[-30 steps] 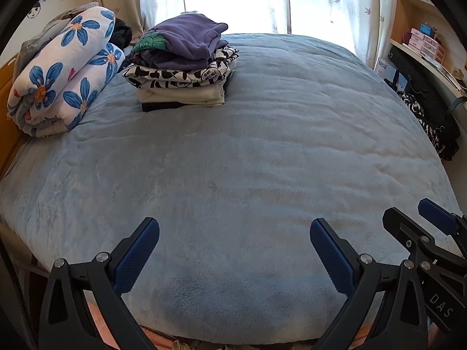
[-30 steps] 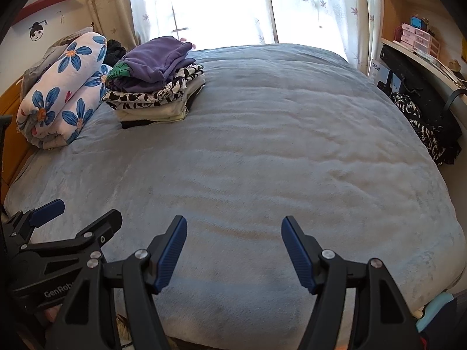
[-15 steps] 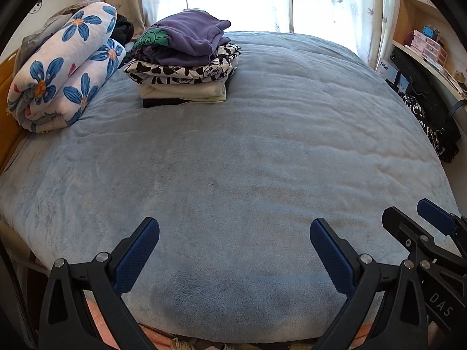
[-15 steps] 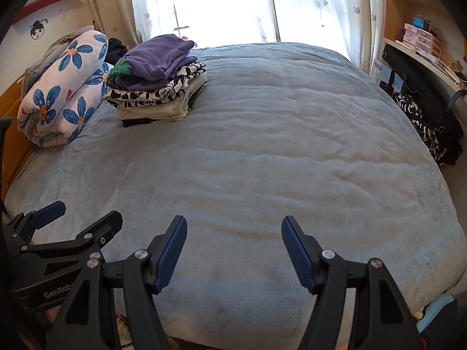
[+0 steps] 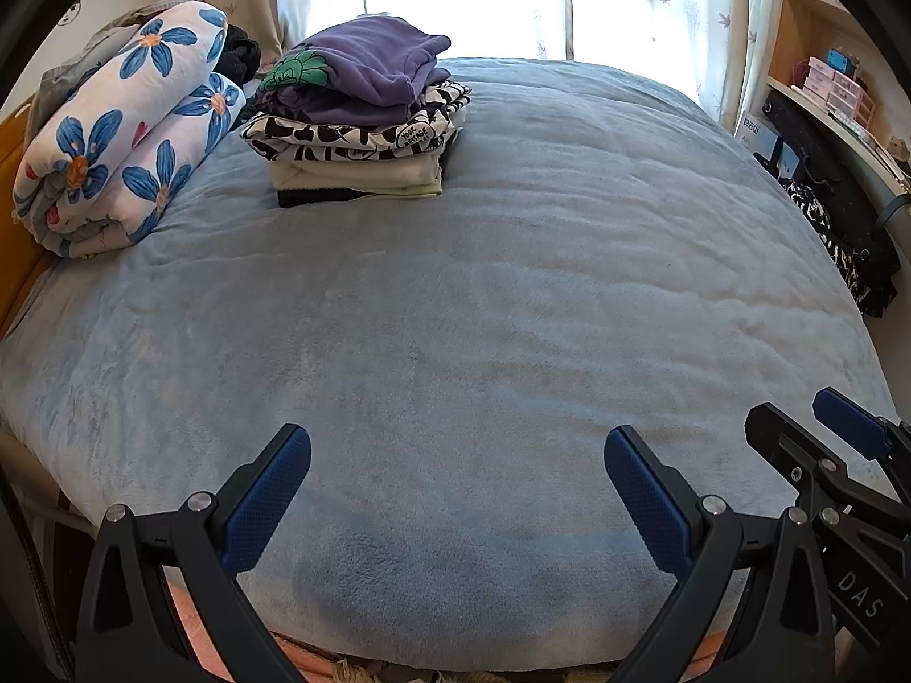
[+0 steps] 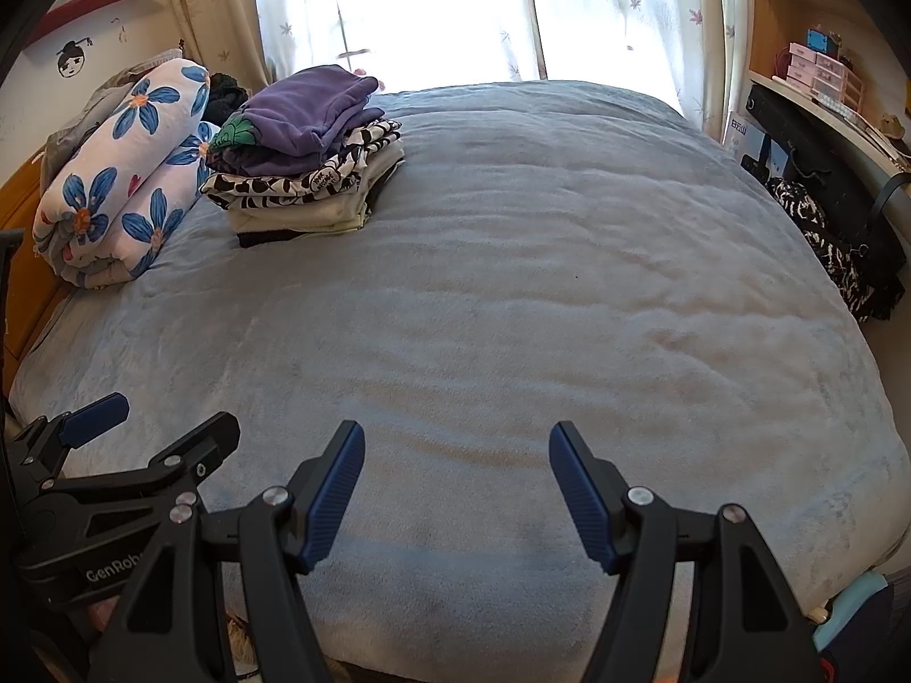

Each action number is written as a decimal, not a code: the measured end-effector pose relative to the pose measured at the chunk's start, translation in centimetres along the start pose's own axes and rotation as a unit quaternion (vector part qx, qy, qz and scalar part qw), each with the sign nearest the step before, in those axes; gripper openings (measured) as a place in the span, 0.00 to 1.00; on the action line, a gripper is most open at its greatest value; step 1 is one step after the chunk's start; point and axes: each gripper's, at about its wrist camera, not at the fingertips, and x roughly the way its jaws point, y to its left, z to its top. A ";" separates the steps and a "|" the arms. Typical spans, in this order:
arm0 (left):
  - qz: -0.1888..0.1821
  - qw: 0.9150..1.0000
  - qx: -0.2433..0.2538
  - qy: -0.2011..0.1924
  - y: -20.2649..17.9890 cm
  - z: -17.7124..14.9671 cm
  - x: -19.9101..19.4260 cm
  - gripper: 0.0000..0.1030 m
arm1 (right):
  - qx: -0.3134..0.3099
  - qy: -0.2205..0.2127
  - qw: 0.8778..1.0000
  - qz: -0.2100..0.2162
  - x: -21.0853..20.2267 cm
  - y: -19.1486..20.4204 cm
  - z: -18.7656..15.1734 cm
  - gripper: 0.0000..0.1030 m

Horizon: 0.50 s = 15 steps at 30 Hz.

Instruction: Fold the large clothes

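1. the right wrist view alone shows a red wall shelf (image 6: 97, 0) and a small face drawing (image 6: 73, 60) on the wall at upper left; the left wrist view cuts these off.
2. each view catches the other tool at its edge: the right gripper (image 5: 820, 444) at lower right of the left view, the left gripper (image 6: 154, 427) at lower left of the right view.
3. both grippers hover side by side over the near edge of the blue blanket (image 5: 484, 313), jaws spread wide and gripping nothing.
4. the stack of folded clothes (image 5: 358, 114), purple garment on top, sits at the far left of the bed just beside the rolled floral quilt (image 5: 125, 136), well apart from both grippers.
5. compared with a second ago, the stack lies slightly lower in both views; the jaws are spread as before.
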 end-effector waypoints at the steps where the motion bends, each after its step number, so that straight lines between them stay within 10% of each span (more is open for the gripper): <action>1: 0.000 1.000 0.000 0.000 0.0 0.0 0.0 0.99 | 0.000 0.000 1.000 0.001 0.1 -0.1 0.0 0.66; 15: 0.001 1.000 0.001 -0.001 0.0 0.1 0.2 0.99 | -0.001 -0.002 1.000 0.002 0.3 -0.1 0.0 0.66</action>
